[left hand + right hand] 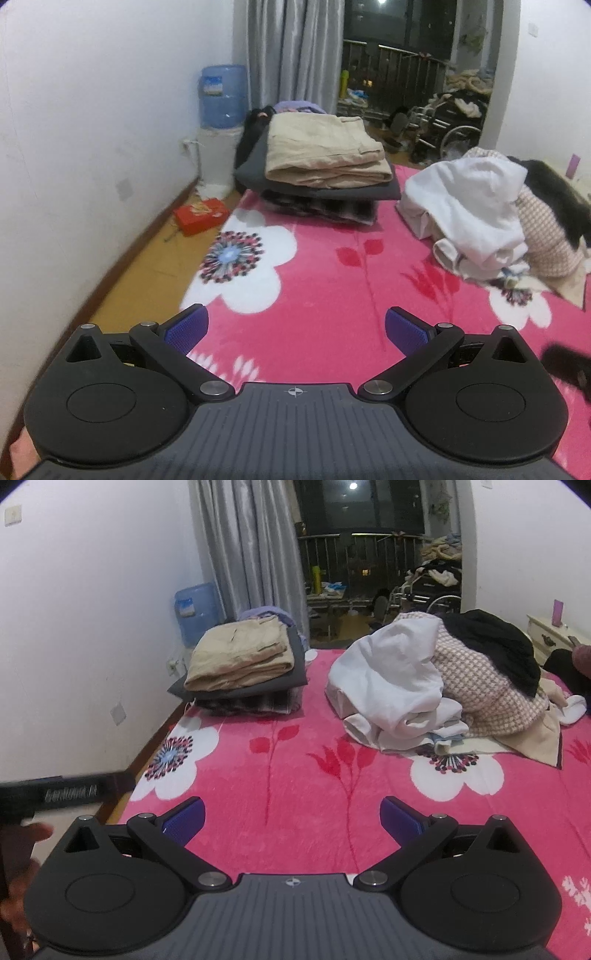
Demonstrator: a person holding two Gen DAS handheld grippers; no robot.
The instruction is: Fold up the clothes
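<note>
The pink floral bed point(295, 794) holds 2 heaps: the unfolded pile point(436, 686) at right, the folded stack point(240, 664) far left. Both the left gripper point(297, 326) and right gripper point(291, 814) gape wide, empty. Best approach: pinch the white garment point(388, 675) by 1 edge, drag it onto bare blanket.

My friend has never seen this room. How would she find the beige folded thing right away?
Start at the bed with the pink flowered blanket. At its far left corner, near the blue water bottle, sits a neat stack of folded clothes. The beige folded piece lies on top, above dark grey layers, unlike the messy white and checked heap to its right.
</note>
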